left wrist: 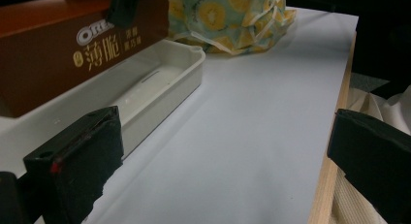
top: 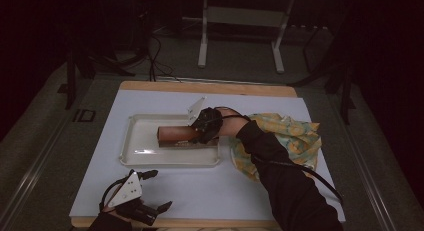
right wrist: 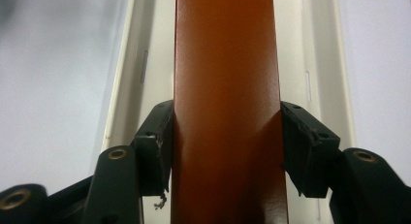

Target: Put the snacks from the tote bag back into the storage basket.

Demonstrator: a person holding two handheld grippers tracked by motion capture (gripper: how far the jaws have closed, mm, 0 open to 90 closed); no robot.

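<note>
A long brown Oreo box (top: 176,133) lies lengthwise over the white tray (top: 137,156) in the high view. My right gripper (top: 204,127) is shut on the box's right end. In the right gripper view its two pads (right wrist: 154,151) press both narrow sides of the box (right wrist: 225,88), with the tray (right wrist: 320,64) below. My left gripper (top: 157,191) rests open near the table's front left corner with nothing between its jaws. The left gripper view shows the box (left wrist: 58,44) above the tray's near wall (left wrist: 165,93).
A yellow patterned cloth (top: 287,138) lies bunched to the right of the tray, also in the left gripper view as cloth (left wrist: 228,18). A white sheet (top: 210,186) covers the wooden table. A metal stand (top: 240,21) is on the floor behind.
</note>
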